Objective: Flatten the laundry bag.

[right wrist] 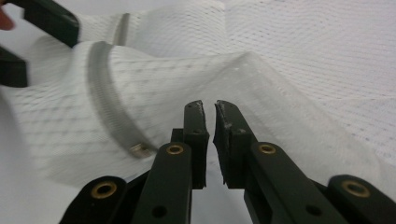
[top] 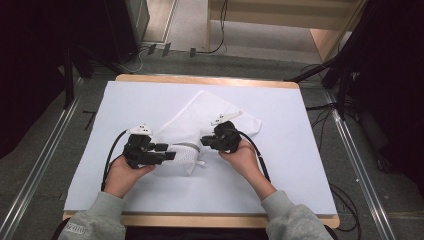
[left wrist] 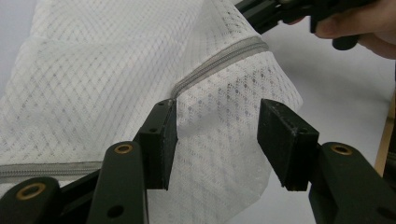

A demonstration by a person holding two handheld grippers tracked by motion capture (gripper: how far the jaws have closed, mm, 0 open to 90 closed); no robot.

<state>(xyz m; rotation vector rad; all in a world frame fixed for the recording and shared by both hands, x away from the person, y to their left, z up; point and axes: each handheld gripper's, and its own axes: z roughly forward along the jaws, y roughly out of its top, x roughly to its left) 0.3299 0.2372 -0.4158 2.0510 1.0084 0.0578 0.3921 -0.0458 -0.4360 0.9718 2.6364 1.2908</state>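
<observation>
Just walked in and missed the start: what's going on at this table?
A person is working on a white mesh zip bag lying on a white-covered table, with a hand-held claw in each hand. The right claw has its jaws nearly closed on a raised fold of the mesh, apparently pinching it. The left claw is open, its jaws straddling the bag's edge just below the grey zipper. The zipper's metal pull lies near the right claw.

We see white sheet (top: 280, 165) covering light wooden table (top: 210, 80); grey carpet floor (top: 40, 150), black cables (top: 345, 195) around it.
</observation>
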